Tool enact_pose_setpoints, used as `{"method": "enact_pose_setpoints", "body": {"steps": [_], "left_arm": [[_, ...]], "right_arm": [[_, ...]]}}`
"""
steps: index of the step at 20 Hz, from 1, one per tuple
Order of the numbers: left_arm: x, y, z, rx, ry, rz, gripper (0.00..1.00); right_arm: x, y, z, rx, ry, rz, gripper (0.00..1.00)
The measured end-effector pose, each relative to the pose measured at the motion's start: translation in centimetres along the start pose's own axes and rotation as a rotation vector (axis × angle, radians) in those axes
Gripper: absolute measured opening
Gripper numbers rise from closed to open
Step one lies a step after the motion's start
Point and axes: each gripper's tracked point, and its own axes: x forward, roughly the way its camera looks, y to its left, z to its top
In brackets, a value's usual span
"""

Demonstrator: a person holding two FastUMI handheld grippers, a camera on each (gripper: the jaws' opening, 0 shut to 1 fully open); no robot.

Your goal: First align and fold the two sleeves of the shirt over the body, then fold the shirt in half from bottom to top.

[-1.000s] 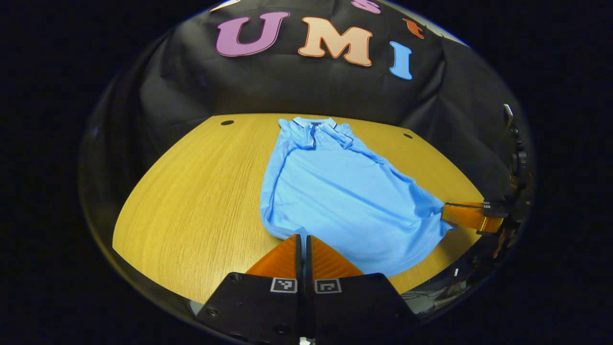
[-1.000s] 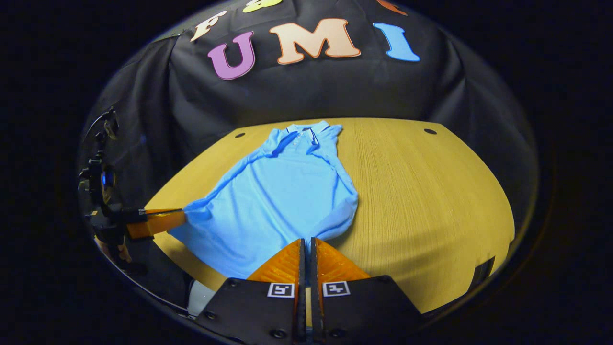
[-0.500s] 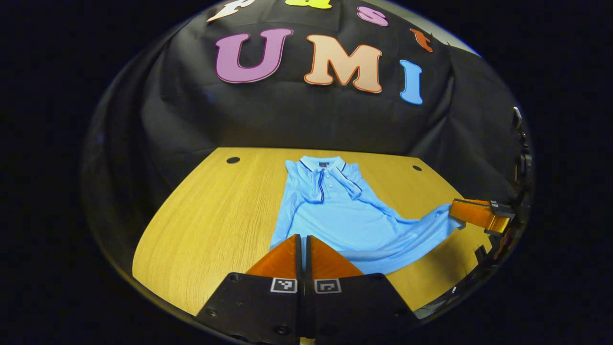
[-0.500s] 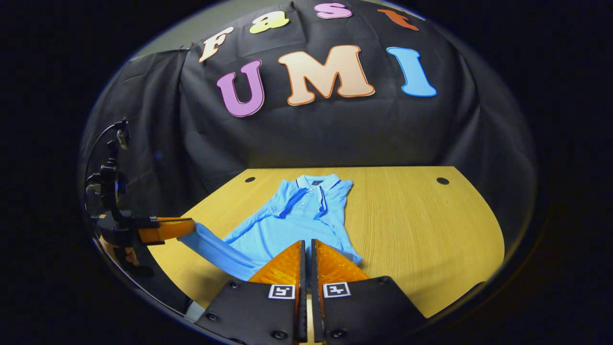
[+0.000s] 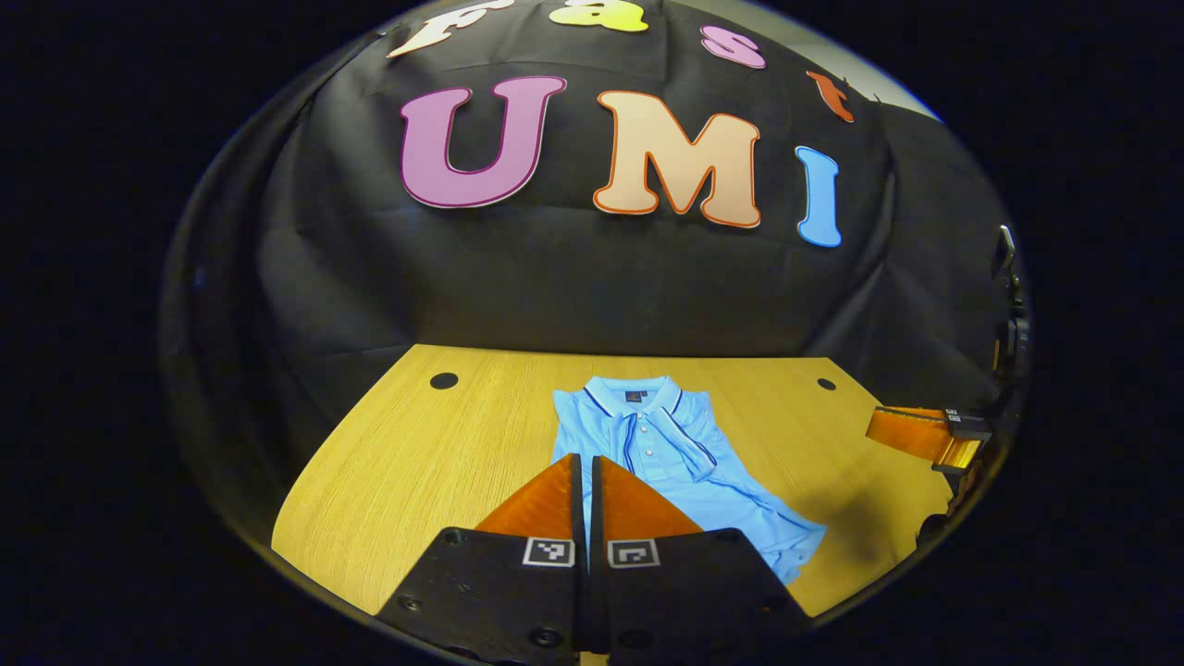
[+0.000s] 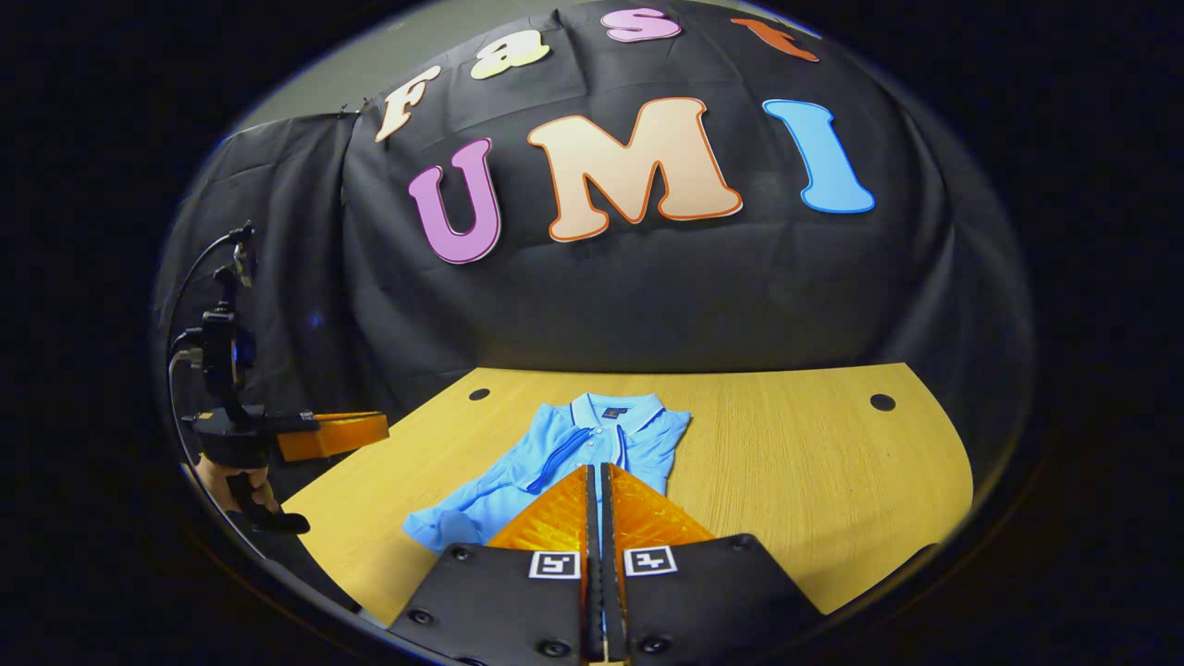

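The light blue polo shirt (image 5: 689,472) lies on the wooden table (image 5: 435,462), collar at the far end. Its lower part is bunched into a fold near me (image 6: 444,527). My left gripper (image 5: 585,460) is shut, and its fingers hide the shirt's near left part. From the right gripper view it hangs (image 6: 384,424) above the table's left edge, with a hand on its handle and no cloth at its tip. My right gripper (image 6: 596,469) is shut over the shirt's middle. In the left gripper view it floats (image 5: 874,423) to the right of the shirt, its tip bare.
The table has small round holes near its far corners (image 5: 444,380) (image 6: 882,402). Black cloth walls stand close behind and beside the table. Bare wood extends left of the shirt (image 5: 388,499) and right of it (image 6: 814,481).
Both grippers have risen and moved toward the collar. The hem that stretched between them half a second ago no longer hangs from either tip, and the shirt lies shorter on the table.
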Motion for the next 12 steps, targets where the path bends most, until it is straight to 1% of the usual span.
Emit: {"method": "enact_pose_setpoints", "body": {"steps": [4,5,7,8,10,11,12], "left_arm": [[1.4,-0.9,-1.3,0.036,0.077,-0.101,0.0],[1.4,-0.9,-1.6,0.048,0.082,-0.106,0.0],[1.4,-1.1,-2.7,0.068,0.103,-0.124,0.02],[0.8,-1.3,-3.0,0.074,0.121,-0.136,0.0],[0.5,-1.6,-5.4,0.096,0.163,-0.141,0.6],[0.5,-1.8,-6.5,0.105,0.173,-0.139,0.9],[0.3,-1.9,-7.5,0.112,0.188,-0.134,0.92]], "right_arm": [[0.5,-1.0,-0.9,0.01,0.03,-0.09,0.03],[0.4,-1.0,-1.9,0.006,0.053,-0.095,0.03],[0.3,-0.8,-3.5,0.013,0.083,-0.097,0.53],[0.0,-0.5,-3.9,0.02,0.091,-0.091,0.77],[-0.6,-0.3,-5.7,0.021,0.118,-0.089,0.92],[-1.0,-0.2,-6.8,0.016,0.136,-0.086,0.92],[-1.6,0.0,-7.9,0.008,0.155,-0.084,0.92]]}}
